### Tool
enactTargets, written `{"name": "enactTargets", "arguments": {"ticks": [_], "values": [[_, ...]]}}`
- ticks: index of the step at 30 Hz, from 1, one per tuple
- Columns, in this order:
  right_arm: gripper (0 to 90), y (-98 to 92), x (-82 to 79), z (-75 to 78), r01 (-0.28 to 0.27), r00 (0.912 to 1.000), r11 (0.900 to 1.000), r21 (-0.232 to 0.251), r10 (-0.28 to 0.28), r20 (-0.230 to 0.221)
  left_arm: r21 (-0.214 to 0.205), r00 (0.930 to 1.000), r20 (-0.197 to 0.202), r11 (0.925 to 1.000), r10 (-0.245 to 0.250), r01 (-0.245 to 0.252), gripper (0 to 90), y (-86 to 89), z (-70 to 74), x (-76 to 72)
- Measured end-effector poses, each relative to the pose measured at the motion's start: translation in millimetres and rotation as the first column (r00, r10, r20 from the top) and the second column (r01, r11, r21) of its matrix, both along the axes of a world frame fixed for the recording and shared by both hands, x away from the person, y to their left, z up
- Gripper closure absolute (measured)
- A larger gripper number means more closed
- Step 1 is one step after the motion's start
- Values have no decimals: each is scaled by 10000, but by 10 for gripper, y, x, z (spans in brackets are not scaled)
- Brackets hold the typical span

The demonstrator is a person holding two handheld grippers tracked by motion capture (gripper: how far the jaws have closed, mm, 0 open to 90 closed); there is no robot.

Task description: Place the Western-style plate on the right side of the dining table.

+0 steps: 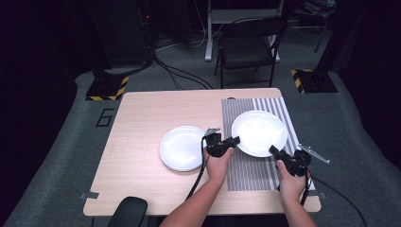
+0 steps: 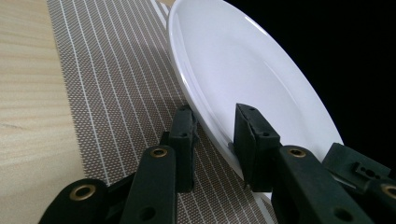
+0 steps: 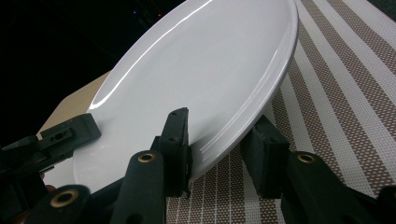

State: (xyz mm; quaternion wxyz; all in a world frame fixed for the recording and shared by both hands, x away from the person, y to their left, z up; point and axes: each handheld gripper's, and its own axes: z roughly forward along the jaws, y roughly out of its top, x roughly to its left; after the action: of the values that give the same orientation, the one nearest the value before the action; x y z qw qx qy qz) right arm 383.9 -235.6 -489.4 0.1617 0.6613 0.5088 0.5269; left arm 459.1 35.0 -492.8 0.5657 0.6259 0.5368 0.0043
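Striped mat (image 1: 246, 165) under large plate (image 1: 259, 132) — left tool (image 1: 235, 140), right tool (image 1: 273, 150) clamping its rim; plate bare.

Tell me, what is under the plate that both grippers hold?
Under the plate lies the striped placemat, on the wooden table. The part of the mat directly beneath the plate is covered.

Both forearms reach up from six o'clock, the left gripper (image 1: 235, 140) aimed toward two o'clock and the right gripper (image 1: 273, 149) toward ten o'clock, each with jaws nearly closed.
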Motion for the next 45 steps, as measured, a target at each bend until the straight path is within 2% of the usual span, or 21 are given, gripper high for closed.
{"name": "enactTargets", "arguments": {"ticks": [26,36,45], "values": [[627,-51,49,-159,119,9994,9999,-69,-121,-319,7,9995,-300,10000,-83,83,693,-54,-195,65],[627,-63,118,-216,95,9988,9998,-165,-103,-475,-32,9991,-418,9999,-108,107,694,-61,-284,138],[628,-78,187,-261,64,9981,9999,-154,-74,-618,-82,9982,-599,9999,69,-74,694,-82,-332,182]]}}
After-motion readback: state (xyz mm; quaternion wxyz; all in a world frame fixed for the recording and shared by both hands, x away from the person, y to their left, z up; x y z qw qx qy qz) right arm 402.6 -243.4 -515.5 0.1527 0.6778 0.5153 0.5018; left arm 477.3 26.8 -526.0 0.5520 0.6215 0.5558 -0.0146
